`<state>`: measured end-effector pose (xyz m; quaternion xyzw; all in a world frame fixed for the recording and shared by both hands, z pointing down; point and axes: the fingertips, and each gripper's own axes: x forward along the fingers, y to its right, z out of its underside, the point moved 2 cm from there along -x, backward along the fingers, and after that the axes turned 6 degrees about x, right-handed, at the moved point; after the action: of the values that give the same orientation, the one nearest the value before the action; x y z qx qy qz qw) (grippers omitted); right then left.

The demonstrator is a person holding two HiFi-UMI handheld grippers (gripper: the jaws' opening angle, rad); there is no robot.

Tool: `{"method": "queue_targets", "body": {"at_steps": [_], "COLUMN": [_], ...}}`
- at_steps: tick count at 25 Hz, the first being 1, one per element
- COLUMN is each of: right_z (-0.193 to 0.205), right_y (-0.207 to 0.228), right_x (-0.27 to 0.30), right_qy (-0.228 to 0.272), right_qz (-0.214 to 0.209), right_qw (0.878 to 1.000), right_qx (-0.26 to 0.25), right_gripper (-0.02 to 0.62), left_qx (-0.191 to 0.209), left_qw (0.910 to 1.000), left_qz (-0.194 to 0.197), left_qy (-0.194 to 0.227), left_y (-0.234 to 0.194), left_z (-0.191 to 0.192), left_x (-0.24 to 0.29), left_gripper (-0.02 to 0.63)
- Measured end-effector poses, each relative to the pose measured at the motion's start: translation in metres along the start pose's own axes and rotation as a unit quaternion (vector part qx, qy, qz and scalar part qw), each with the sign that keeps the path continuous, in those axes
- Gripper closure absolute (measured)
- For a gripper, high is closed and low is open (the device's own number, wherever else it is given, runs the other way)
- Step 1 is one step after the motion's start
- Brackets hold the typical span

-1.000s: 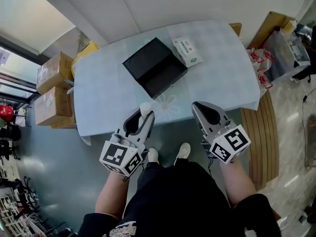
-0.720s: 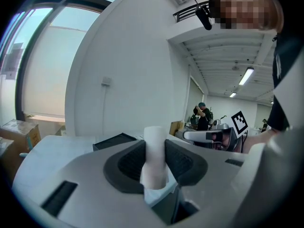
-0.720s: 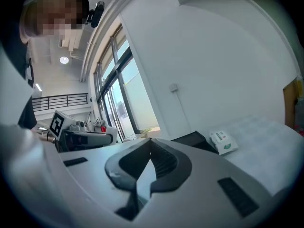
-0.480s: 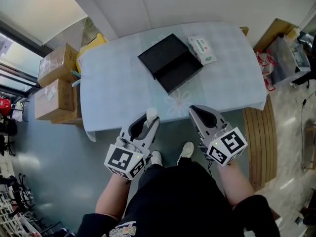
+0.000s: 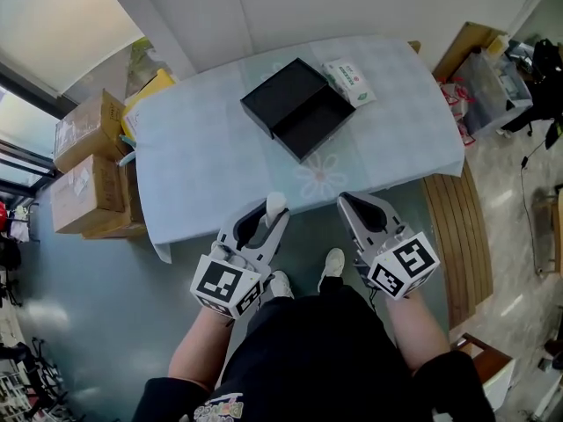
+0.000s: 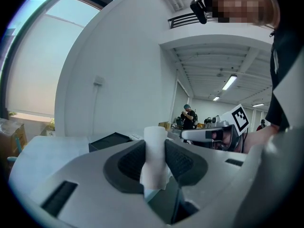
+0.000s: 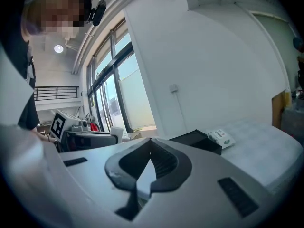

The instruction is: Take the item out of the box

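The black box (image 5: 299,108) lies open on the pale blue table (image 5: 202,174), its lid next to the empty tray; it also shows as a dark box (image 6: 109,140) in the left gripper view and as a dark box (image 7: 197,139) in the right gripper view. My left gripper (image 5: 274,211) hangs just off the table's near edge, shut on a small white cylinder-shaped item (image 5: 275,203), which stands upright between the pads (image 6: 154,158). My right gripper (image 5: 347,202) is beside it, shut and empty, its jaws meeting at the tip (image 7: 150,145).
A white-and-green wipes pack (image 5: 349,81) lies beside the box at the table's far side. Cardboard boxes (image 5: 84,156) and a yellow package (image 5: 149,90) stand left of the table. A wooden bench (image 5: 457,236) and bags (image 5: 475,95) are to the right. My shoes (image 5: 330,266) are below.
Both grippers have drawn back a little from the table's near edge toward my body. The left still holds the white item. The box has not moved on the table.
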<state>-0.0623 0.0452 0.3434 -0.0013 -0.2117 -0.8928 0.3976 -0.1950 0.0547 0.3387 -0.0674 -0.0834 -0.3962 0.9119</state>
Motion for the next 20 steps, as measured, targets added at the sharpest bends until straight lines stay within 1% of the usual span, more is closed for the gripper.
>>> {"method": "queue_targets", "body": {"at_steps": [7, 13, 20], "right_z": [0.009, 0.021, 0.019], "right_y": [-0.019, -0.033, -0.04], "right_x": [-0.011, -0.015, -0.024], "right_qy": [0.002, -0.003, 0.004], "right_qz": [0.024, 0.031, 0.035], "right_qw": [1.0, 0.999, 0.999], "right_qx": [-0.004, -0.005, -0.013], "right_gripper": [0.586, 0.586, 0.586], "left_qx": [0.0, -0.002, 0.004], "left_qw": [0.9998, 0.9997, 0.9995], "left_qz": [0.022, 0.024, 0.028], "left_qy": [0.002, 0.005, 0.009], "left_y": [0.004, 0.001, 0.009], "left_z": [0.006, 0.013, 0.009], "left_x": [-0.019, -0.033, -0.04], "left_gripper": [0.477, 0.477, 0.477]}}
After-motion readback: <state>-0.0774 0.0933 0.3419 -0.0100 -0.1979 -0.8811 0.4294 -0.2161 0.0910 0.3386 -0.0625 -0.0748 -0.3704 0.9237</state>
